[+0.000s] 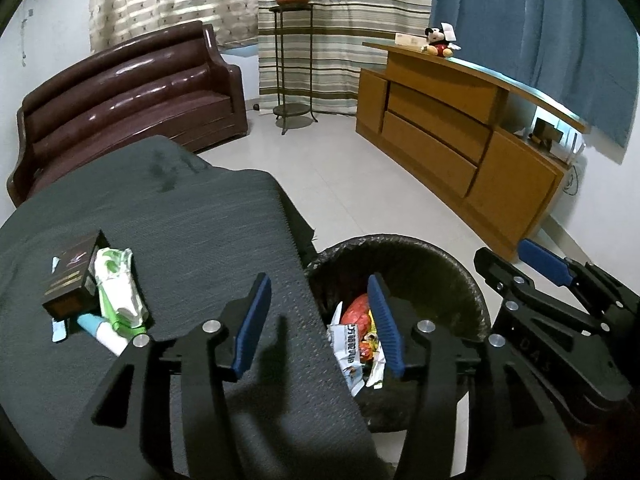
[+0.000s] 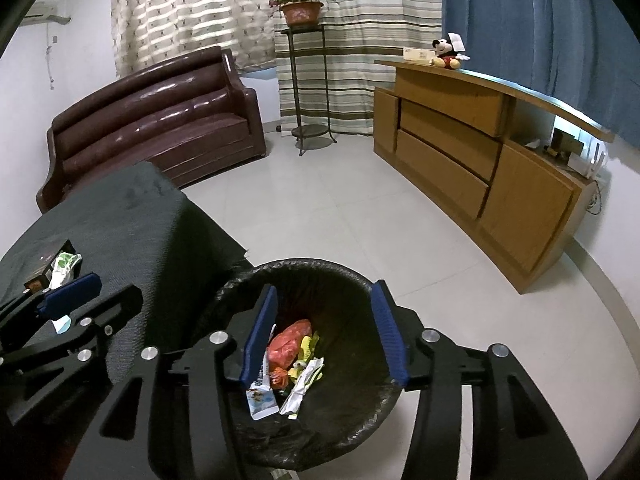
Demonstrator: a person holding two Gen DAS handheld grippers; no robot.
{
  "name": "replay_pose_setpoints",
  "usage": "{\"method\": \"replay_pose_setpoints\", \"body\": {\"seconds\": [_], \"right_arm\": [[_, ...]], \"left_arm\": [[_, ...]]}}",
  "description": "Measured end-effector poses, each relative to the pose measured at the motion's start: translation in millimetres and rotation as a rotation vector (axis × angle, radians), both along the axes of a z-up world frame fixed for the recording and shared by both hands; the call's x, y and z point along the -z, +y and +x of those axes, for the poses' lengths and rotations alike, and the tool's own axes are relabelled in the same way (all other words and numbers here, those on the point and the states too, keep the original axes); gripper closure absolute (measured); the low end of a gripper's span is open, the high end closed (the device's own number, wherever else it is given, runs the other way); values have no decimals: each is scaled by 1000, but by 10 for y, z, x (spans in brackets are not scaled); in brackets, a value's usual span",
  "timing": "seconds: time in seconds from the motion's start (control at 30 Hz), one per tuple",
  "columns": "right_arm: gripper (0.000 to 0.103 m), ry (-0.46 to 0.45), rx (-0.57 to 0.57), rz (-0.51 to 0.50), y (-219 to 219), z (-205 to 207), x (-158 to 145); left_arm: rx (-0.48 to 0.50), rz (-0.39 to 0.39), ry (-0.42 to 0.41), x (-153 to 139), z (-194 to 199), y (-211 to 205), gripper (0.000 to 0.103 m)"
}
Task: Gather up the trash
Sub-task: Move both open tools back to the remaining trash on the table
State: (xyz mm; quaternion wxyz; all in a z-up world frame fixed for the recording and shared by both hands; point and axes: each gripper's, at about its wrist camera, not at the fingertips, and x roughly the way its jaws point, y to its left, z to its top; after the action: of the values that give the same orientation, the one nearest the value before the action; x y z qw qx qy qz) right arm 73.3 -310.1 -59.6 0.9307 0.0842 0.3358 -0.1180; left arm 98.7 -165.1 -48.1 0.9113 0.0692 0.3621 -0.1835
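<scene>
Trash (image 2: pixel 294 354): I see wrappers lying in the black bin (image 2: pixel 360 280) (beside the bench (image 1: pixel 180 220) edge).
Left hand-held gripper (image 1: pixel 320 324): spread, empty.
Right hand-held gripper (image 2: pixel 324 332): spread, empty.

Both wrist views look steeply down, close over the shared bin (image 1: pixel 400 248).

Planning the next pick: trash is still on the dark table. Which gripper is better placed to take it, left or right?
Left, probably. The left gripper is open and empty over the table edge, with the green wipes pack and brown box just beyond it. The right gripper hangs open over the trash bin, farther from them.
</scene>
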Motion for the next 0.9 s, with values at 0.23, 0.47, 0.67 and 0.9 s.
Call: {"method": "replay_pose_setpoints", "body": {"seconds": [0.23,0.47,0.67,0.9], "right_arm": [[51,3,-50,-2,172,12,-25],[50,4,-104,-4,400,33,-43],[50,-1,-154,2,614,79,-80],[50,-6,-208,18,863,179,-122]], "left_arm": [[-48,5,8,-43,-27,312,53],[-146,16,12,-83,-45,830,53],[-235,18,20,-102,-60,1302,53],[-325,21,23,-116,-66,1747,53]]}}
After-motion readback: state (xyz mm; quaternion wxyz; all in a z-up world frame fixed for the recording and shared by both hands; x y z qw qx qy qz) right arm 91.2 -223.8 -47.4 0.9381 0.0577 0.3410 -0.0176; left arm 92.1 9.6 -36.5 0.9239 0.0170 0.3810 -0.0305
